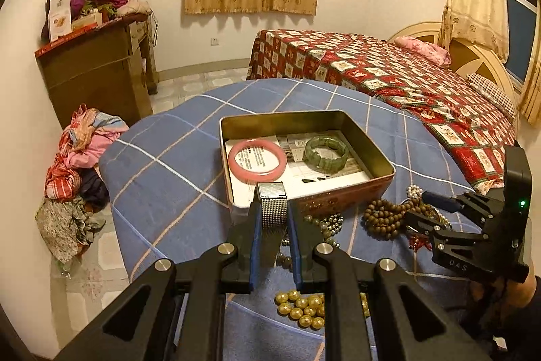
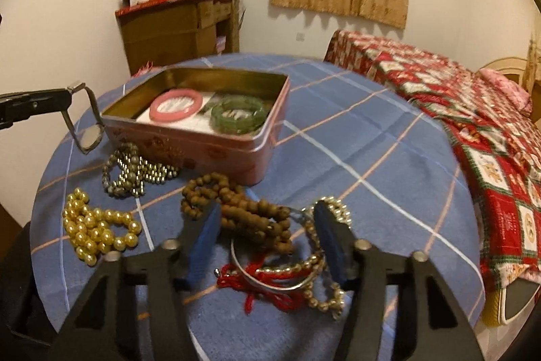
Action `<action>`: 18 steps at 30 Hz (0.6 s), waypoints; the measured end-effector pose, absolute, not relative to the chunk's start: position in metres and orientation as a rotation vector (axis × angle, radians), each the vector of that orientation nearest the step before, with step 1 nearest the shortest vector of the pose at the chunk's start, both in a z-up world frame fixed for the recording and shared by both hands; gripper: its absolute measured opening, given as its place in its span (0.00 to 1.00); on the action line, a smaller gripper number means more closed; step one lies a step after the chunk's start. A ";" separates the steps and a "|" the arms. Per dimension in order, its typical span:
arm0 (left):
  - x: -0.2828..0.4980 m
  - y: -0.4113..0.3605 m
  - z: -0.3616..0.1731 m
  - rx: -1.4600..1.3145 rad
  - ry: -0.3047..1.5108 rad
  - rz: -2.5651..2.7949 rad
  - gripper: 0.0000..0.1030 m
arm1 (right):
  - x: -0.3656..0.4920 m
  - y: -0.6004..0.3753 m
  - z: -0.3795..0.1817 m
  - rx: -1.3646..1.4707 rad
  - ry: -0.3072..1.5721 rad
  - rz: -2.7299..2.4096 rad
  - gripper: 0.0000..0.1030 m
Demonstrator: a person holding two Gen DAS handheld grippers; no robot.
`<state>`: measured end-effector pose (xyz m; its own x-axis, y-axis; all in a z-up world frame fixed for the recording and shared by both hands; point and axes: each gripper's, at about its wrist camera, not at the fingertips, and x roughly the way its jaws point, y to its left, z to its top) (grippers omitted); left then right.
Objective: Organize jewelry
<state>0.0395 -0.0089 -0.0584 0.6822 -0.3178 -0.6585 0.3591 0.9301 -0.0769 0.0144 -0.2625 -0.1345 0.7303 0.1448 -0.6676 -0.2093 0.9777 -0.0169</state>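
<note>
Left claw [image 1: 274,219] pinching a mesh-band watch [image 1: 273,203] at centre frame, raised just short of the pink tin [image 1: 341,195], presumably for dropping in beside the pink bangle [image 1: 257,159] and green bracelet [image 1: 326,154] already inside. Right claw [image 2: 267,239] spread, straddling the brown wooden beads [image 2: 250,212] at lower centre (pads not yet pressing), likely next for sorting. Gold pearls [image 2: 94,230], dark beads [image 2: 135,171], silver bangle [image 2: 270,276] and red cord [image 2: 257,286] loose on the blue-checked counter [image 2: 355,158].

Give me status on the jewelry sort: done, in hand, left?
Done: pink bangle and green bracelet lie in the tin. In hand: left tool is shut on a watch; right tool straddles the brown beads. Left: gold pearls, grey beads, silver bangle.
</note>
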 end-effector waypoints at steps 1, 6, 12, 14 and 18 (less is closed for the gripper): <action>0.040 -0.008 -0.059 0.058 0.728 -0.382 0.14 | 0.016 -0.262 -0.135 -0.094 0.739 0.219 0.39; 0.040 -0.004 -0.056 0.047 0.720 -0.382 0.14 | 0.007 -0.255 -0.129 -0.130 0.703 0.252 0.09; 0.037 -0.003 -0.049 0.048 0.702 -0.388 0.14 | -0.003 -0.243 -0.114 -0.148 0.642 0.268 0.09; 0.036 -0.003 -0.045 0.048 0.695 -0.392 0.14 | -0.004 -0.240 -0.109 -0.149 0.621 0.264 0.09; 0.036 -0.002 -0.036 0.048 0.673 -0.395 0.14 | -0.005 -0.239 -0.097 -0.143 0.583 0.261 0.09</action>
<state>0.0362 -0.0024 -0.0360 0.7104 -0.3408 -0.6158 0.3717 0.9246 -0.0829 -0.0051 -0.2390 -0.0967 0.8034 0.2027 -0.5599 -0.2832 0.9572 -0.0598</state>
